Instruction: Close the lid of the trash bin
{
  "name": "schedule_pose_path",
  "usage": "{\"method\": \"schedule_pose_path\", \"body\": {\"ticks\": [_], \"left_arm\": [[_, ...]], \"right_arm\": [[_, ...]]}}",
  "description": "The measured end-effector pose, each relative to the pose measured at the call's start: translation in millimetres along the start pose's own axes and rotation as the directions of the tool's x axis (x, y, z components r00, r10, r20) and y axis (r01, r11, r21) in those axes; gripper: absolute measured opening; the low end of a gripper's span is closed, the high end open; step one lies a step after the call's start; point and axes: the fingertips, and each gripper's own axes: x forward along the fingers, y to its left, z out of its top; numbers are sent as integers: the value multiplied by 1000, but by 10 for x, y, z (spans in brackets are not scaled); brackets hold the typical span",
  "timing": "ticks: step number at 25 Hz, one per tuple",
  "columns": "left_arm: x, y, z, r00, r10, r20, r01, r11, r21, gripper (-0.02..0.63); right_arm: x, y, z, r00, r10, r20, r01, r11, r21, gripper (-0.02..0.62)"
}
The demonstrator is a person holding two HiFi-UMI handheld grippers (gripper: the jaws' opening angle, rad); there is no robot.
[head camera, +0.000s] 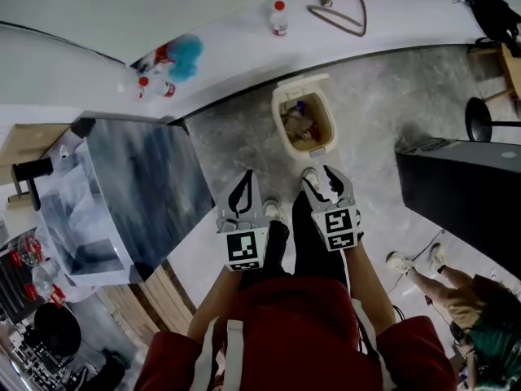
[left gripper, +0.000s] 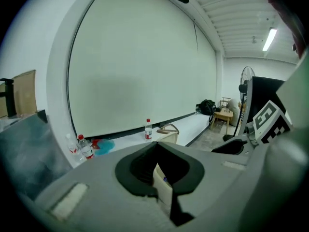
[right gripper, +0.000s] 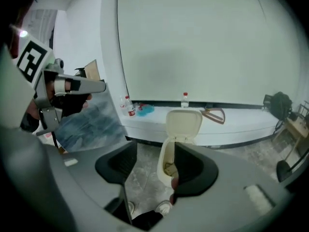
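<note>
The cream trash bin (head camera: 326,114) stands on the grey floor ahead of my feet, its lid (head camera: 299,84) tipped up and back, with rubbish visible inside. In the right gripper view the bin (right gripper: 167,161) shows between the jaws with the lid (right gripper: 183,123) upright behind it. My right gripper (head camera: 321,176) (right gripper: 154,151) is open and empty, hanging just short of the bin's near edge. My left gripper (head camera: 244,177) (left gripper: 157,146) is beside it to the left, its tips together and holding nothing. A sliver of the bin (left gripper: 161,178) shows behind them.
A white ledge runs along the wall behind the bin, carrying a water bottle (head camera: 279,16), a hanger (head camera: 342,10), a blue cloth (head camera: 186,55) and more bottles (head camera: 151,86). A grey-blue table (head camera: 138,194) is at left, a black cabinet (head camera: 464,194) at right, and a seated person (head camera: 456,300) at lower right.
</note>
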Motion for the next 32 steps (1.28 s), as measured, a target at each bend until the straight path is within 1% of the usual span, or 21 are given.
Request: {"method": "schedule_pose_path", "body": {"ticks": [4, 7, 10, 14, 16, 18, 20, 22, 23, 25, 26, 27, 28, 29, 30, 32], "left_arm": [[-321, 88, 328, 998, 18, 61, -17, 1000, -19, 0], [-544, 146, 653, 991, 16, 131, -14, 1000, -14, 0], [-812, 158, 946, 981, -2, 192, 3, 1000, -5, 0], [-1194, 193, 1346, 961, -9, 278, 7, 1000, 9, 0], [-1362, 216, 1594, 944, -15, 330, 6, 1000, 28, 0], [-1528, 239, 1884, 922, -20, 387, 4, 999, 43, 0], [-1721, 271, 2145, 896, -20, 444, -6, 998, 57, 0], [-1925, 314, 2396, 863, -17, 505, -28, 996, 81, 0], [-2028, 329, 2514, 844, -14, 536, -42, 995, 92, 0], [-2202, 357, 2709, 808, -13, 588, -64, 992, 110, 0], [-2266, 375, 2778, 794, -12, 608, -72, 991, 115, 0], [-2314, 396, 2834, 782, -11, 623, -79, 990, 117, 0], [-2350, 416, 2880, 772, -10, 635, -85, 989, 119, 0], [-2377, 432, 2913, 765, -8, 644, -89, 989, 119, 0], [-2397, 443, 2929, 761, -6, 649, -92, 989, 118, 0], [-2416, 455, 2928, 760, -4, 650, -94, 989, 116, 0]], "right_arm": [[-455, 96, 441, 996, -26, 83, 30, 999, -37, 238], [-772, 151, 843, 984, -45, 174, 59, 996, -73, 238], [-1150, 200, 1229, 957, -83, 279, 111, 990, -88, 238], [-1652, 288, 1653, 908, -133, 398, 183, 979, -89, 238], [-1897, 350, 1890, 874, -146, 463, 214, 972, -98, 238], [-2166, 422, 2170, 825, -157, 544, 245, 965, -93, 231], [-2436, 513, 2435, 778, -161, 608, 266, 960, -85, 227], [-2678, 569, 2651, 745, -166, 646, 302, 948, -104, 227], [-2809, 592, 2764, 719, -174, 673, 323, 941, -101, 227], [-3051, 655, 2991, 646, -181, 742, 354, 932, -81, 227], [-3136, 685, 3071, 615, -179, 768, 369, 926, -80, 227], [-3199, 710, 3126, 589, -173, 789, 385, 919, -86, 227], [-3241, 728, 3161, 570, -167, 805, 401, 911, -95, 227], [-3264, 734, 3172, 561, -167, 811, 415, 904, -101, 225], [-3271, 731, 3159, 561, -174, 809, 427, 898, -103, 225], [-3262, 709, 3108, 574, -194, 796, 436, 895, -96, 224]]}}
